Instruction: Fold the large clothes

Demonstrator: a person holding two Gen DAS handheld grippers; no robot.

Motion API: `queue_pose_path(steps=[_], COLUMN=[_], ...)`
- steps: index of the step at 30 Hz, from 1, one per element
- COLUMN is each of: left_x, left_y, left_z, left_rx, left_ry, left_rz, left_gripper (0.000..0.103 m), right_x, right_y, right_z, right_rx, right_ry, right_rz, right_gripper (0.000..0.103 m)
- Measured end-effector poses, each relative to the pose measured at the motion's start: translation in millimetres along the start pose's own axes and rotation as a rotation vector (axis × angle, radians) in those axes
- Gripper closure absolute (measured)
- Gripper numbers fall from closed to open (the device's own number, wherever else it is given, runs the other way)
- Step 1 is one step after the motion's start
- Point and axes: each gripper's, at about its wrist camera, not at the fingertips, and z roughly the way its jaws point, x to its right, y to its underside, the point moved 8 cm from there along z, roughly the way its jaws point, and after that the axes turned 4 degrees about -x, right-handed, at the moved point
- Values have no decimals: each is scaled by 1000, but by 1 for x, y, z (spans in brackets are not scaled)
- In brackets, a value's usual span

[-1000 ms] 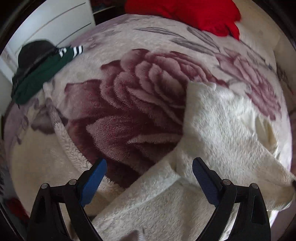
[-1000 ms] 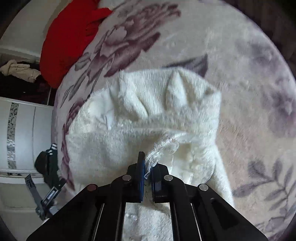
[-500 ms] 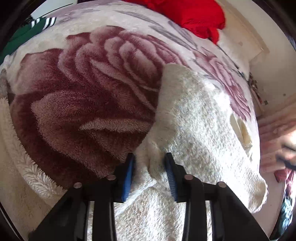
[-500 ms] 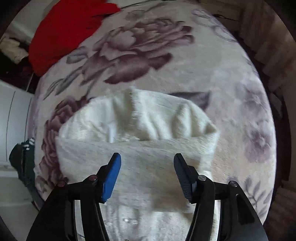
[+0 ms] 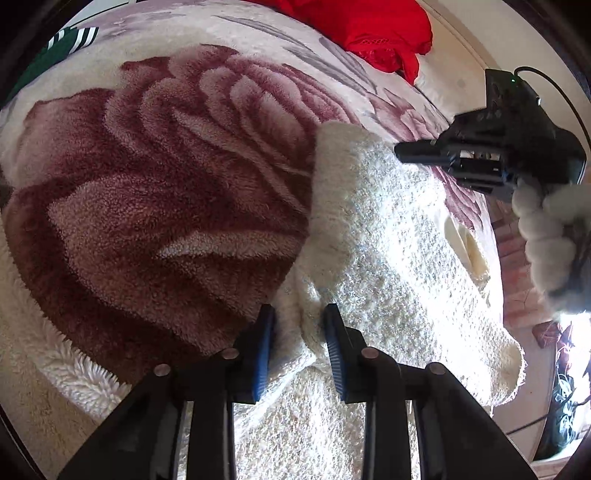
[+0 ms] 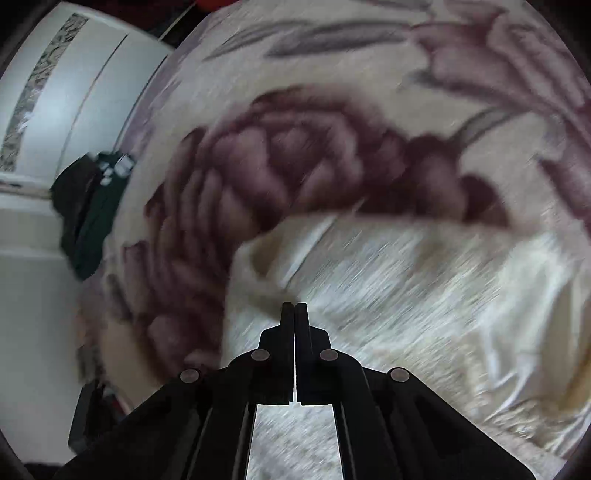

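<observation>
The fluffy garment (image 5: 388,236) lies spread on the blanket (image 5: 166,177), toward its right side. A heap of cloth (image 5: 373,29) sits on the blanket's far edge behind it. Far left edge has a striped garment (image 5: 55,48). Left gripper (image 5: 299,325) straddles a fold at the garment's near-left edge, right gripper (image 5: 402,151) hangs over its far end.

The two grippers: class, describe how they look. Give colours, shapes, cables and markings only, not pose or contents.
The left gripper has black angular arms with round silver rivets and blue ribbed pads on its fingers. The right gripper is built the same way in black; its pads do not show in its own view. From the left wrist view its boxy black body carries a green light and a thin black cable, and a fluffy white sleeve sits behind it.
</observation>
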Motion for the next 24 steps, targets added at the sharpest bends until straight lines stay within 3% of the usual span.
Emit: queue_pose_path(steps=[2,3,4,5,6,7,9,13,16,17,18,19,20,21,23,24], left_x=[2,2,1,2,3,4,6,9,15,19,25,29,32,36,41,41], left_y=[0,0,1,0,-1,-1,0,-3,-8,-9,-12,-13,-12,-10,-2,5], left_z=[-1,-1,-1,0,0,1,1,1,-10,-16,-27,-38,-45,-54,-72,-78], left_rx=[-2,-5,-10,-11,-11,-10,-8,-11,-31,-32,-16,3,11,18,29,26], left_ry=[-12,-12,-13,-15,-19,-23,-28,-45,-95,-118,-136,-153,-162,-163,-180,-188], left_rz=[17,16,20,25,32,42,57,86,102,115,132,146,158,172,193,198], left_gripper=[78,78,78,78,78,78,78,78,77,78,77,75,64,41,14,14], right_x=[-6,-7,-7,-6,-7,-8,-5,6,9,13,20,29,43,58,87,99], right_y=[2,7,13,18,24,30,33,17,29,36,47,57,74,92,138,171], right_z=[-3,-2,1,5,11,19,27,19,13,4,-9,-24,-46,-64,-94,-106], right_rx=[-51,-90,-131,-152,-176,-212,-211,-69,-72,-66,-57,-34,6,29,59,67], right_ry=[-96,-84,-47,-20,-26,-47,-36,2,-50,-77,-94,-99,-92,-81,-65,-73], right_rz=[19,-1,-34,-61,-69,-69,-41,65,93,124,156,184,218,250,330,385], right_gripper=[102,91,75,38,28,31,98,99,98,88,65,55,48,48,48,47])
